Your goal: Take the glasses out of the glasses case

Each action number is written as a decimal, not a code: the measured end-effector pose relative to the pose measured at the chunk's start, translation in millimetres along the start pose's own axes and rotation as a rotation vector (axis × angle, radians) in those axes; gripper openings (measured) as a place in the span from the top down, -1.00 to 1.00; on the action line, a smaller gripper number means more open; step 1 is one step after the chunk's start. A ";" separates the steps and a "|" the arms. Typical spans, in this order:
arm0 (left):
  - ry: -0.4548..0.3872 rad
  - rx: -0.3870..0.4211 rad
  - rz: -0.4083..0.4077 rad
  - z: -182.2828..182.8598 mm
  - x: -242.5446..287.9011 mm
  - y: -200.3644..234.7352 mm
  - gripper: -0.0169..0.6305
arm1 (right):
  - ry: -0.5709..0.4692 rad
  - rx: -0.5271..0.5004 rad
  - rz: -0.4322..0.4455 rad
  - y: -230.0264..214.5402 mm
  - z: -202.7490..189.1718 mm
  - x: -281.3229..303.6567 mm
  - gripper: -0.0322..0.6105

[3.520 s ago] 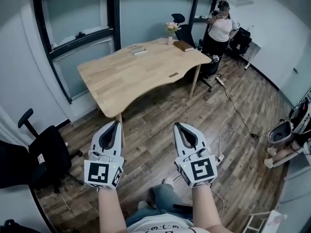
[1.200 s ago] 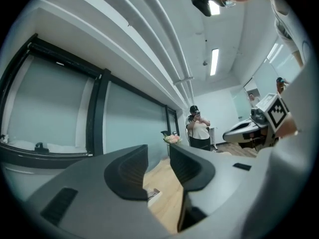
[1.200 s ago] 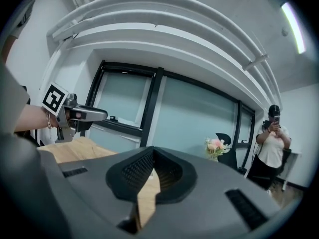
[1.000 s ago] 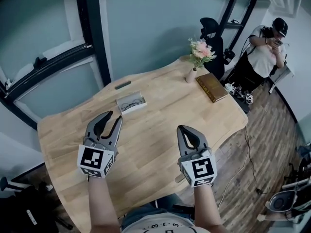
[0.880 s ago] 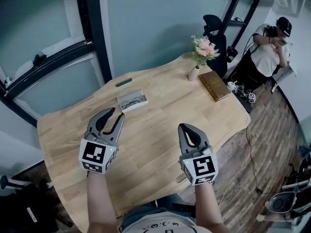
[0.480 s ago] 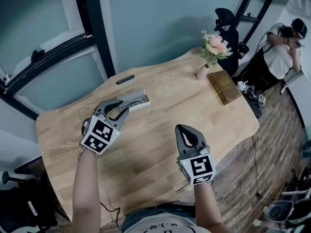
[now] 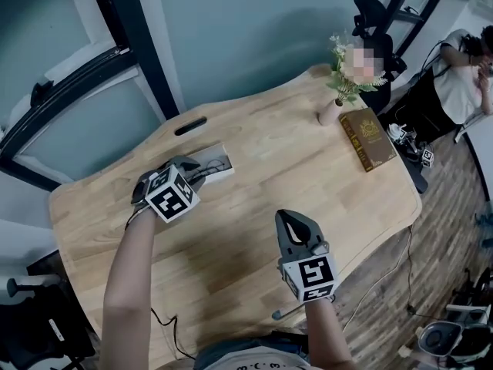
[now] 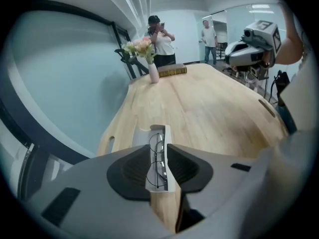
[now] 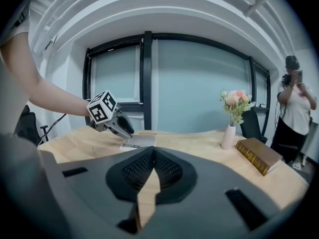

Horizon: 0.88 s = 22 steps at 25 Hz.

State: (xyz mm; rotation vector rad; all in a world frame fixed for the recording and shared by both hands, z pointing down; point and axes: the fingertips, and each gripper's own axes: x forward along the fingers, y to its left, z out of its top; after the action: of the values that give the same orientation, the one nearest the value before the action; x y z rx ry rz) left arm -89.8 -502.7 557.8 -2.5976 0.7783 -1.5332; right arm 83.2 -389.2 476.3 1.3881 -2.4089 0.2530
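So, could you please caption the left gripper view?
The left gripper, jaws just closing but apart, frames glasses in their open case.

The glasses case [image 7: 218, 160] lies on the bench [image 7: 254, 199] toward its far left, with the glasses [image 8: 157, 158] inside it and a slot [image 7: 190, 126] in the benchtop just behind it, near the far edge. The left tongs [image 7: 197, 171] are at the case's near-left end, and the right tongs [image 7: 290, 219] are well apart to the right, over the near middle of the bench. At the bench's far right corner stands a vase of flowers [image 7: 331, 112] with a book [image 7: 367, 139] lying just to its right. Beyond that corner are an office chair [image 7: 372, 12] and a person [image 7: 462, 72].
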 end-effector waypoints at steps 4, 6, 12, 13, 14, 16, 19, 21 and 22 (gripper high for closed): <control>0.065 -0.004 -0.039 -10.7 33.6 6.7 0.62 | 0.022 0.009 0.007 -11.9 -6.6 16.6 0.87; 0.094 0.001 -0.060 -15.7 46.3 8.5 0.64 | 0.034 0.009 0.009 -17.0 -10.2 23.9 0.87; 0.175 0.033 -0.154 -29.5 66.5 6.8 0.65 | 0.050 0.004 0.021 -21.8 -17.1 40.8 0.86; 0.183 0.035 -0.163 -31.9 68.9 6.5 0.66 | 0.053 0.007 0.024 -21.5 -18.5 42.6 0.86; 0.185 0.034 -0.169 -33.3 71.1 6.7 0.70 | 0.055 0.008 0.026 -21.0 -19.7 44.4 0.86; 0.182 0.022 -0.176 -33.5 73.9 7.3 0.77 | 0.061 0.005 0.031 -19.7 -21.4 47.1 0.87; 0.174 -0.003 -0.190 -32.1 74.3 5.9 0.83 | 0.066 0.003 0.036 -17.5 -22.7 48.7 0.86; 0.169 -0.016 -0.191 -32.1 73.6 6.7 0.86 | 0.067 0.004 0.037 -16.2 -23.4 48.2 0.87; 0.166 -0.019 -0.188 -31.8 73.0 7.4 0.87 | 0.067 0.004 0.037 -15.8 -23.4 47.6 0.87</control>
State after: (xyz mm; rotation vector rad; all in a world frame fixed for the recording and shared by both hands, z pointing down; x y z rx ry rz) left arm -90.5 -533.4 631.6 -2.6502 0.5738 -1.8194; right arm 79.8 -427.8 515.8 1.3160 -2.3824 0.3095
